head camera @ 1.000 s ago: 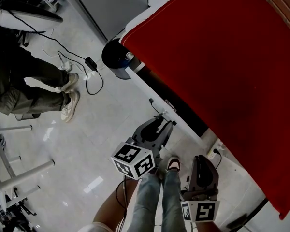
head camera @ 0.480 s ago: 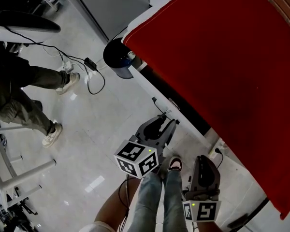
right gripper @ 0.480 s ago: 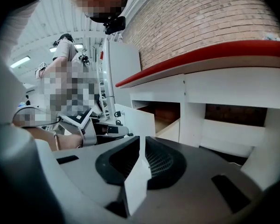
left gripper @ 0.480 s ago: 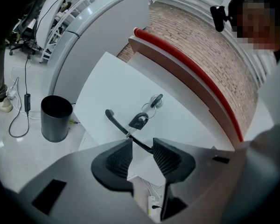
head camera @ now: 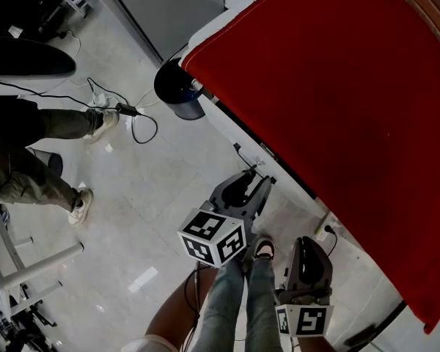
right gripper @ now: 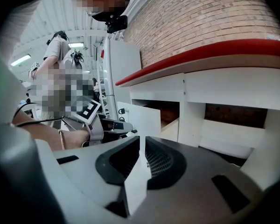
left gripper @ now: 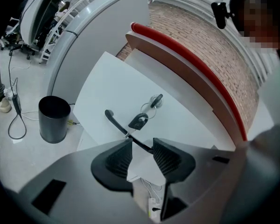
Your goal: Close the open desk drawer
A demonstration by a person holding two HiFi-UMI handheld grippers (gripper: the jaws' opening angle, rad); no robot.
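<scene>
Bin: dark round bin (left gripper: 52,125) standing on floor just beside desk's end. Inside is showing only dark, so contents can't be told.
Drawer: white drawer (right gripper: 143,119) sticking out open from under red desk top (head camera: 337,86), at desk's end nearest bin.
Drawer inside: brownish wall showing behind front panel in R gripper view. Contents are being hidden by panel.
Drawer front: flat white panel facing L gripper. Black bar handle (left gripper: 113,121) is running diag. across it, w/ black-headed key (left gripper: 138,122) dangling from key ring (left gripper: 154,101) at lock, just above handle.
L gripper (left gripper: 141,146): jaws standing partly apart, gripping nothing. Handle's lower end is lying just past tips, nearer one jaw; touching or not, can't tell.
R gripper (right gripper: 142,141): jaws sitting nearly together w/ only a thin slit, holding nothing. It is hanging low beside person's jeans (head camera: 235,299), well apart from drawer.
Hard to see: in head view drawer is being mostly covered by L gripper and desk top. Other person (head camera: 29,145) is standing at frame's edge, cut off, w/ cable (head camera: 136,119) lying on floor betw. them and bin.
</scene>
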